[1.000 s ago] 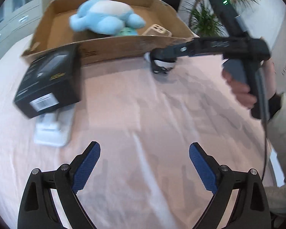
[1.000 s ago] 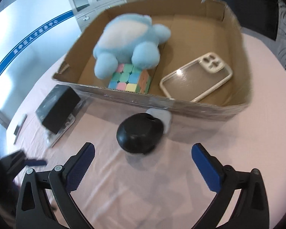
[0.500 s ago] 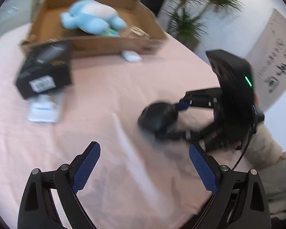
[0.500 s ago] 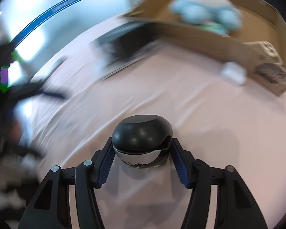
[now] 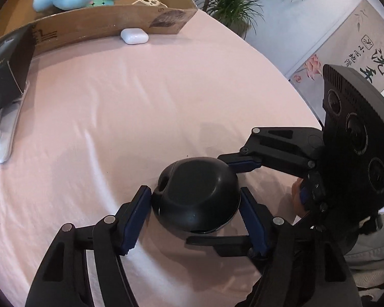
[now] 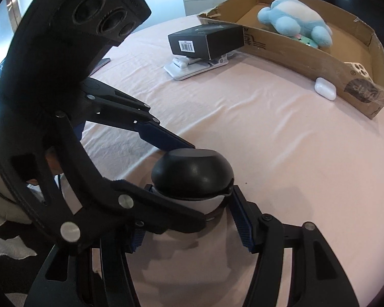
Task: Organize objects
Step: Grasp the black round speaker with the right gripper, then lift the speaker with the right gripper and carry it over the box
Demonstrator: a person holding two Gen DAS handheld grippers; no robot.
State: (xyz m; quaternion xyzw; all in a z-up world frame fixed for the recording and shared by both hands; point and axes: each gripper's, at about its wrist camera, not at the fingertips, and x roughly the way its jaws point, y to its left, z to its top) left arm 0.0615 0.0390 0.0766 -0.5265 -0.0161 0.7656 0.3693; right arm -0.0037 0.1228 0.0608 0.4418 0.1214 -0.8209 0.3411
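Note:
A black dome-topped device (image 5: 197, 194) with a white underside (image 6: 204, 200) hovers low over the pink tablecloth (image 5: 140, 97), near its front edge. My right gripper (image 6: 192, 204) is shut on its lower part, one pad on each side. In the left wrist view the right gripper (image 5: 230, 202) comes in from the right. My left gripper (image 5: 194, 194) straddles the dome crosswise. Its jaws are closing, and both blue pads (image 5: 138, 204) touch the dome's sides. From the right wrist view the left gripper (image 6: 194, 181) reaches in from the left, one finger over the dome's far edge.
A shallow cardboard box (image 6: 307, 51) holds a blue plush (image 6: 294, 23), a coloured cube and a phone case (image 5: 148, 1). A white earbud case (image 6: 325, 92) lies against its wall. A black carton (image 6: 207, 41) rests on white packaging (image 6: 192, 67). A plant (image 5: 230, 7) stands behind.
My right gripper closed on the black device beside the box and carried it toward the table's near edge. My left gripper, wide open before, has closed in around the dome.

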